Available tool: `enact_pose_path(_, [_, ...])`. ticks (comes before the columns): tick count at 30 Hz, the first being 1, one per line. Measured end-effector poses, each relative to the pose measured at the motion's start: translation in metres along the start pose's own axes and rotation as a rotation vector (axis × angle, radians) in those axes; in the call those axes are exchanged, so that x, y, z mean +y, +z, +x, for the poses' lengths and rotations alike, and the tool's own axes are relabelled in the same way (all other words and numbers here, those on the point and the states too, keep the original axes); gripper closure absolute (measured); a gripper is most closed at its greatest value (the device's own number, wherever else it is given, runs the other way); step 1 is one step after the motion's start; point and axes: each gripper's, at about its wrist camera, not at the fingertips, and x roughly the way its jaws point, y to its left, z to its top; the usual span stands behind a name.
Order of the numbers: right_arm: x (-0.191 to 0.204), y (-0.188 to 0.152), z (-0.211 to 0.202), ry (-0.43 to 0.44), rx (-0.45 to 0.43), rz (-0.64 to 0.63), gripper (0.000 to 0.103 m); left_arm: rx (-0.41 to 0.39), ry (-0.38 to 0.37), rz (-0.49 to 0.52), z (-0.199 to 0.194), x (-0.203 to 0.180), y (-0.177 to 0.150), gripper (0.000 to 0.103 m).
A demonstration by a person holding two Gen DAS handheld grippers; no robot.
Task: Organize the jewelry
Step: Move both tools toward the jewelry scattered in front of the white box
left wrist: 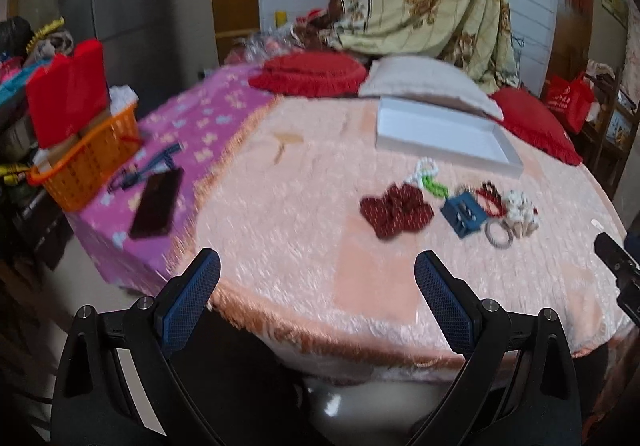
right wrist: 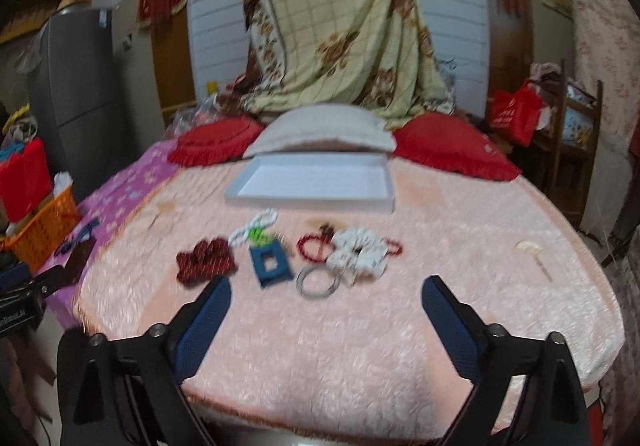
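Both grippers, left (left wrist: 318, 274) and right (right wrist: 326, 300), fingers apart, empty, over pink plush bed cover (right wrist: 360, 346). Jewelry cluster: blue square clip (right wrist: 270, 264), grey ring bangle (right wrist: 318, 282); white shallow box (right wrist: 316, 182) behind.

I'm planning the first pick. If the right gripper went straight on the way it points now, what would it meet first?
Most likely the silver bangle, the nearest piece between the open jaws of the right gripper, with the white floral scrunchie just behind it. Depth is unclear in this blurred fisheye view; it may touch the pink blanket first.
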Motion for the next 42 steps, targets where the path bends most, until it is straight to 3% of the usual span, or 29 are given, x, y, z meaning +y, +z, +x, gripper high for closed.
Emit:
enact_pose_path(5, [0.003, -0.01, 0.008, 0.024, 0.031, -0.02, 0.023, 0.047, -0.031, 0.032, 0.009, -0.012, -0.007, 0.014])
enact_pose_path(17, [0.012, -0.028, 0.033, 0.09, 0.122, -0.022, 0.024, 0.105, -0.037, 0.062, 0.024, -0.024, -0.02, 0.014])
enact_pose_path(42, [0.011, -0.03, 0.069, 0.099, 0.196, -0.021, 0.029, 0.192, -0.004, 0.101, 0.064, -0.027, -0.028, 0.014])
